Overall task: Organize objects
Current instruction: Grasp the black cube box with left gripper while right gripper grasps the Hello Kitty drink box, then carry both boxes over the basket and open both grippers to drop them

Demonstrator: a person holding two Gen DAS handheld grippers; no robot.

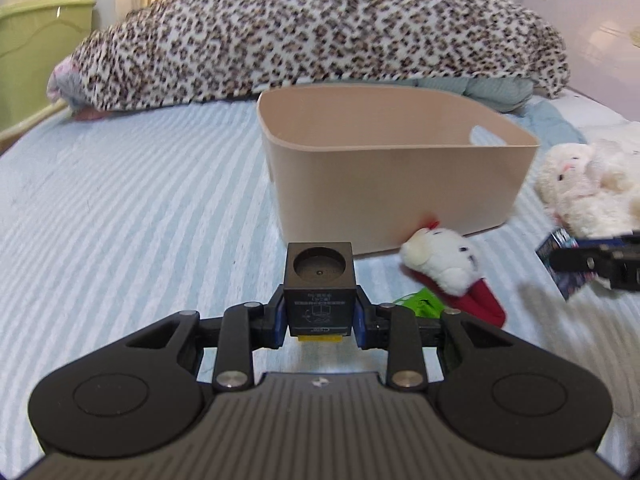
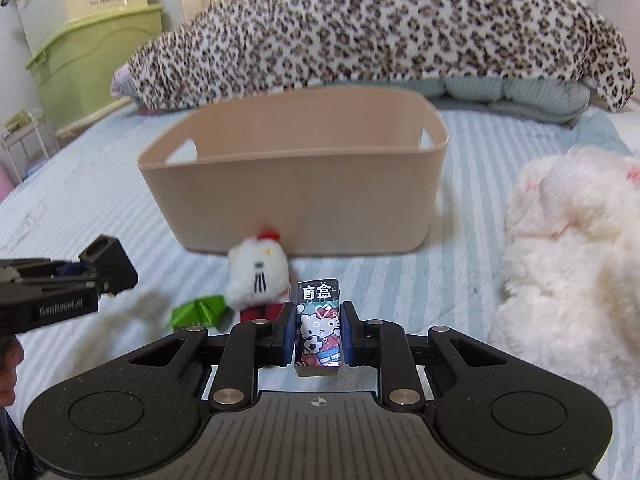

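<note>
My left gripper (image 1: pixel 320 314) is shut on a dark cube box (image 1: pixel 319 280) with a round recess on top, held above the striped bed. My right gripper (image 2: pixel 319 326) is shut on a small Hello Kitty blind box (image 2: pixel 319 322). A beige plastic basket (image 1: pixel 384 184) stands ahead of both, seemingly empty; it also shows in the right wrist view (image 2: pixel 296 196). A small white plush with red clothes (image 2: pixel 258 276) and a green packet (image 2: pixel 200 310) lie in front of it. The left gripper (image 2: pixel 102 276) appears at the left of the right wrist view.
A large fluffy white plush (image 2: pixel 568 264) lies at the right. A leopard-print blanket (image 1: pixel 320 32) is piled behind the basket. Green storage bins (image 2: pixel 92 64) stand beyond the bed's left edge.
</note>
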